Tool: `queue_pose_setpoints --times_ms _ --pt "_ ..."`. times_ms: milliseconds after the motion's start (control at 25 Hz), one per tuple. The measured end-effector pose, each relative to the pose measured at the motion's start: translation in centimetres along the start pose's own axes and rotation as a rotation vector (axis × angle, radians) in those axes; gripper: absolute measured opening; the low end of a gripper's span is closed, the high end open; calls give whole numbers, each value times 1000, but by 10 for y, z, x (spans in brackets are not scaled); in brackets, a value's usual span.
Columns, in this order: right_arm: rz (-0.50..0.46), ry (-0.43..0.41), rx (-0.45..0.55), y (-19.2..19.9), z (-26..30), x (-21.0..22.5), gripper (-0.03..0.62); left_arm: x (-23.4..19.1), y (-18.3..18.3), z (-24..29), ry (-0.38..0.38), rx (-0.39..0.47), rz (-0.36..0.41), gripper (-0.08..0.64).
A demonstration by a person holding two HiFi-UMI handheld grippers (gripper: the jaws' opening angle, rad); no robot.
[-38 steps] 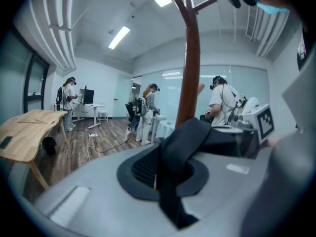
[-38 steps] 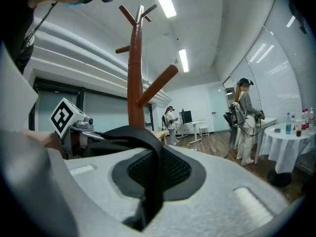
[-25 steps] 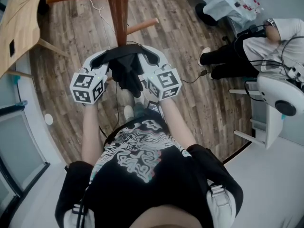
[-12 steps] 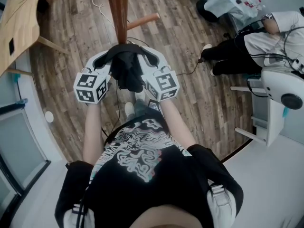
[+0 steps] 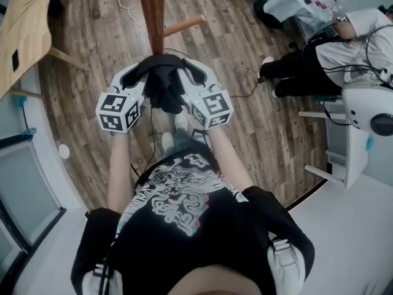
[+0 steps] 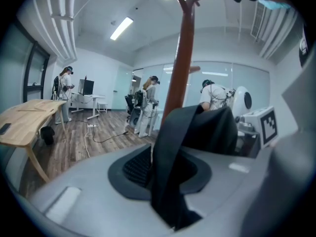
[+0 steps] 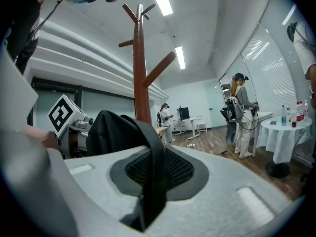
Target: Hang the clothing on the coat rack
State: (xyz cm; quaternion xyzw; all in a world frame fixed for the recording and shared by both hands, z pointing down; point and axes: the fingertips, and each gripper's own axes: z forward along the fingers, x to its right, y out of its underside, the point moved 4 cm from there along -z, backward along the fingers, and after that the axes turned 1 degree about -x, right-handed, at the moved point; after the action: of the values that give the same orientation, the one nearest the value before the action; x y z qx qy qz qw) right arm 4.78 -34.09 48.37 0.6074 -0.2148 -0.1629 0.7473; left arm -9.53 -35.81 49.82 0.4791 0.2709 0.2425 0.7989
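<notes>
Head view: I see the left gripper and right gripper side by side at the coat rack, with black clothing bunched between them.
Left gripper view: its jaws have just been opening and the cloth lies loose between them.
Right gripper view: I read its jaws as pinched on a fold of the clothing.

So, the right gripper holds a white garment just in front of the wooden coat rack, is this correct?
Not quite: the garment is black, not white. The right gripper view shows the right gripper with its jaws closed on a strip of it, and the wooden coat rack stands just behind, as you said.
</notes>
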Motion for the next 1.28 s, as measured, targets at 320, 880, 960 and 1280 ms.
queue_pose_setpoints --times_ms 320,880,960,1280 --pt "22 8 -16 4 -5 4 77 2 -3 -2 -10 0 5 99" --pt "39 41 -10 -1 -31 1 77 18 -8 -25 -25 37 6 154" --pt "37 47 -8 -2 -34 -2 77 19 -8 -29 -23 43 5 161" --pt "23 56 36 -13 -45 -8 75 22 -13 -45 -32 91 21 161"
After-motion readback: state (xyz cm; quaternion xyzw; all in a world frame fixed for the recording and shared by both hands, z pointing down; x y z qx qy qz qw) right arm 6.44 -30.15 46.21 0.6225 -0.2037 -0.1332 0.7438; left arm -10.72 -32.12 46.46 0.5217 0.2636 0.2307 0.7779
